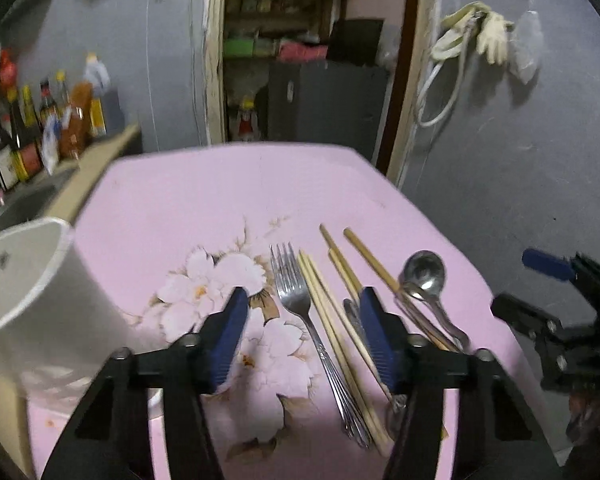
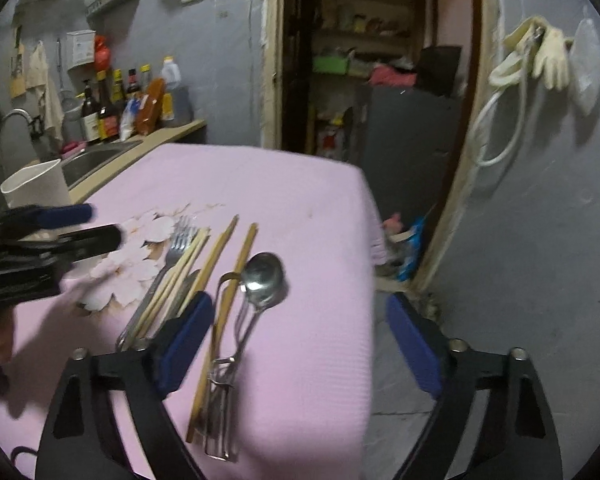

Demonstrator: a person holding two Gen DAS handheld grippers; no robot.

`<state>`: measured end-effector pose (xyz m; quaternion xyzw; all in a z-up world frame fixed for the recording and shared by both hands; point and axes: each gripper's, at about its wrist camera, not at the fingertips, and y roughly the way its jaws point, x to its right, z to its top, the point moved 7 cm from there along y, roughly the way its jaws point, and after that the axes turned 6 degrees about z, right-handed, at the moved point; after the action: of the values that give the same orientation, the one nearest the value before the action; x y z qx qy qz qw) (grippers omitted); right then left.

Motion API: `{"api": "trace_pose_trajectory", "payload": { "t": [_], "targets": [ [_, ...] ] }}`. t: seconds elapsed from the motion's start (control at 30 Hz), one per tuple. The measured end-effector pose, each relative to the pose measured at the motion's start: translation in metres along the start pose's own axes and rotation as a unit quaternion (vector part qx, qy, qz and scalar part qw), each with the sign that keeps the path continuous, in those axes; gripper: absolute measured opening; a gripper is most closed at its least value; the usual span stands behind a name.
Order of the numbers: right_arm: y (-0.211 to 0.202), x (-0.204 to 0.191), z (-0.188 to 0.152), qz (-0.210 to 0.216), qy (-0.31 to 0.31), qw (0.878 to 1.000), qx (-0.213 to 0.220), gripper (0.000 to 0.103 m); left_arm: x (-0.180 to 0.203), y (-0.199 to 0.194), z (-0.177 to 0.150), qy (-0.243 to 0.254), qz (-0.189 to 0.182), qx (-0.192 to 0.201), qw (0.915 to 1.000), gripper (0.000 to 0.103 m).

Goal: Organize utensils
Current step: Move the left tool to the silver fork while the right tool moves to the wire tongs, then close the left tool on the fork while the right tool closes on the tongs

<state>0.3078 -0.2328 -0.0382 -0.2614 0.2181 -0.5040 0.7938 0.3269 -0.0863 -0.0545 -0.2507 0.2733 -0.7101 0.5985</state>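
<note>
On the pink tablecloth (image 1: 172, 200) lie one fork (image 1: 296, 296), one spoon (image 1: 424, 270) and what look like five chopsticks (image 1: 332, 320), all lengthwise, tips pointing away. One white cup (image 1: 24, 280) stands left. No readable writing. The left gripper (image 1: 304, 312) and right gripper (image 2: 300, 320) are both parted, holding nothing.

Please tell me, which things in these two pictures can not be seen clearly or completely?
- Knife, left wrist view: mostly hidden behind the left gripper finger and chopsticks.
- White holder, left wrist view: cut by the left edge; inside not visible.
- Bottles, both views: labels blurred, too small.
- Spoon handle, right wrist view: blurred among a wire tool.
</note>
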Motion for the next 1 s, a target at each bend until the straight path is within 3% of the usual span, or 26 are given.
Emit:
{"api": "trace_pose_trajectory", "payload": {
  "t": [0.13,0.23,0.33,0.53,1.0],
  "targets": [
    [0.011,-0.009,-0.002,0.027,-0.008,0.999,-0.023,0.057,-0.009,0.02,0.001,-0.017,-0.005,-0.026,0.9995,0.035],
    [0.019,-0.016,-0.003,0.048,-0.011,0.998,-0.037,0.048,-0.012,0.032,0.002,-0.014,0.0,-0.038,0.9992,0.026],
    [0.027,-0.024,-0.003,0.067,-0.013,0.996,-0.054,0.043,-0.017,0.043,0.002,-0.02,-0.003,-0.055,0.9983,0.024],
    [0.043,-0.03,-0.003,0.075,-0.02,0.994,-0.083,0.033,-0.025,0.061,0.004,-0.027,-0.008,-0.071,0.9971,0.024],
    [0.059,-0.03,-0.008,0.085,0.003,0.99,-0.11,0.025,-0.029,0.082,0.009,-0.032,-0.035,-0.093,0.9946,0.023]
  ]
}}
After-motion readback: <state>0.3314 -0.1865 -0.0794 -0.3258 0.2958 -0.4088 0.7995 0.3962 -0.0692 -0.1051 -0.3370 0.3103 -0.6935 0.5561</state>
